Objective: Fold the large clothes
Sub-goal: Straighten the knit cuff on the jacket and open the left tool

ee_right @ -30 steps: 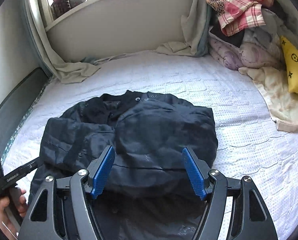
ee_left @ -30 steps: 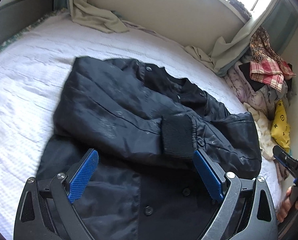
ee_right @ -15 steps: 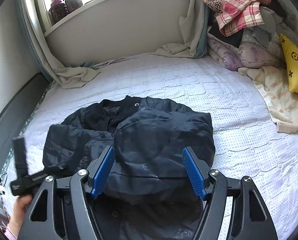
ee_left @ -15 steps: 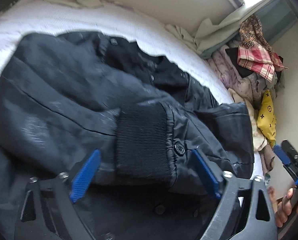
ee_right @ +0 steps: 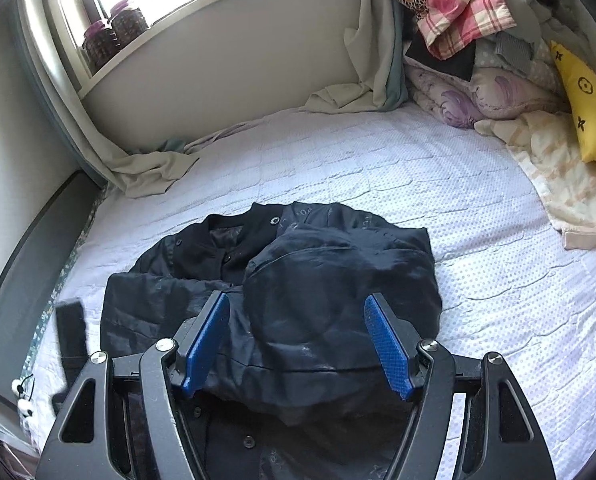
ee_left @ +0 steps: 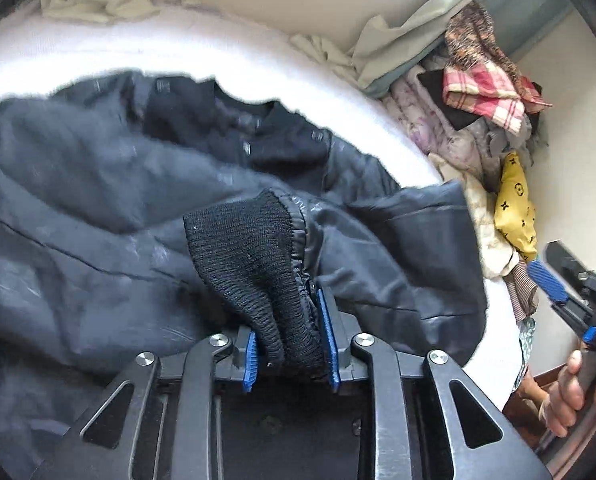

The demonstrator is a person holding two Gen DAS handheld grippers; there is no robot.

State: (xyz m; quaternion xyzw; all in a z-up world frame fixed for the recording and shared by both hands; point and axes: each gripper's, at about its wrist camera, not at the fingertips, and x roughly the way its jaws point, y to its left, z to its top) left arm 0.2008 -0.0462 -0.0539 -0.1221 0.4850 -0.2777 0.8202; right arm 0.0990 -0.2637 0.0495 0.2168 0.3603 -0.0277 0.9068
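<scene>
A black jacket [ee_right: 321, 292] lies on the white bedspread [ee_right: 397, 168], collar away from me, both sleeves folded across its front. In the left wrist view the jacket [ee_left: 82, 216] fills the frame. My left gripper [ee_left: 288, 340] is shut on the black knit cuff [ee_left: 250, 248] of one sleeve. My right gripper [ee_right: 296, 344] is open and empty, held above the jacket's near right part. The right gripper also shows at the right edge of the left wrist view [ee_left: 565, 292], open.
A heap of clothes and bedding [ee_right: 481, 32] with a yellow pillow [ee_right: 589, 108] lies at the back right. A curtain [ee_right: 357, 64] trails onto the bed by the wall. Jars [ee_right: 110, 36] stand on the windowsill. The bed's dark edge [ee_right: 22, 264] runs along the left.
My left gripper has moved down onto the sleeve and shut on its knit cuff. My right gripper has stayed open and drawn back a little.
</scene>
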